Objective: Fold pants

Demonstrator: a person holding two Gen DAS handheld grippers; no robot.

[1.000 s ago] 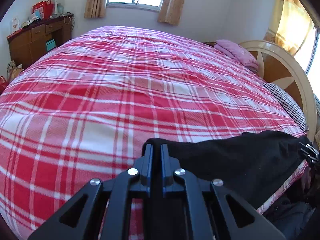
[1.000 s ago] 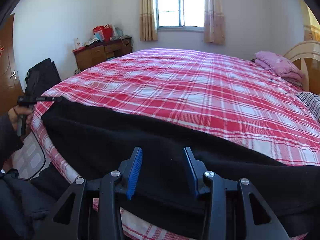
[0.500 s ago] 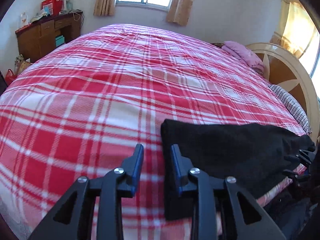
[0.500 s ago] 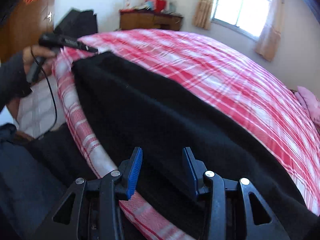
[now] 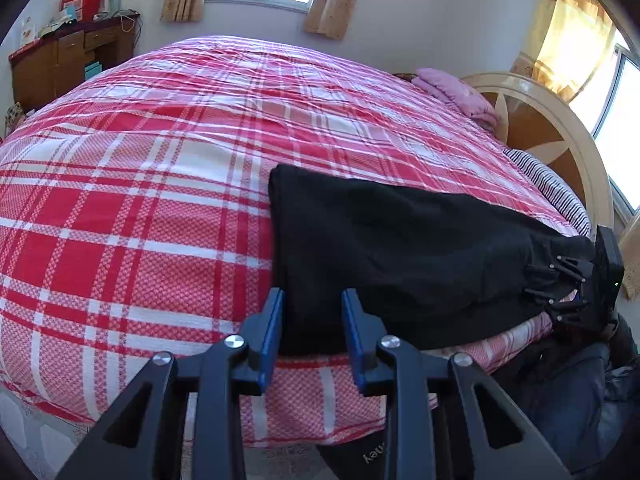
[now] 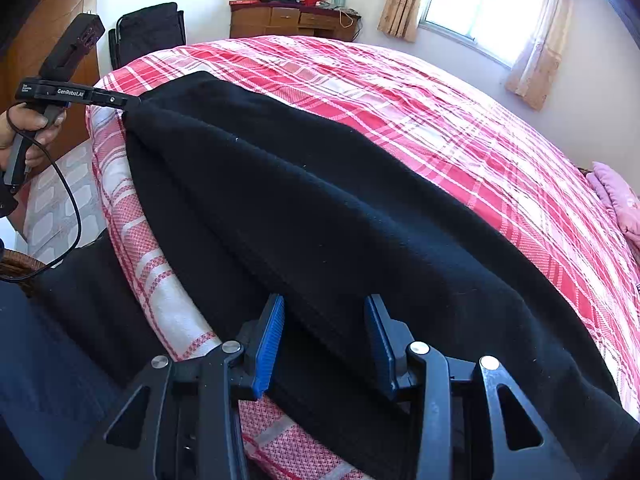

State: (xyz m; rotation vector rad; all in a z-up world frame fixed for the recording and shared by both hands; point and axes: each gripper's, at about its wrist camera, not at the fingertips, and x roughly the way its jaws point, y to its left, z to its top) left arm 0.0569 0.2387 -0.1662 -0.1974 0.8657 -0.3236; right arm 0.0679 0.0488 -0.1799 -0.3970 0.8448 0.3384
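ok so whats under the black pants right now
The black pants lie on the red plaid bedspread, near its front edge. The cloth they cover is hidden, so anything beneath them cannot be seen.

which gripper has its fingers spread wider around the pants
The right gripper: its blue fingers stand wider apart over the black pants than the left gripper's.

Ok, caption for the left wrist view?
Open left gripper at the black fleece pants on the red plaid bedspread.

Broad bare plaid bedspread point(image 5: 140, 208) beyond the pants point(image 5: 392, 248) (headboard point(image 5: 560, 148) and pillow point(image 5: 456, 92) rightward).
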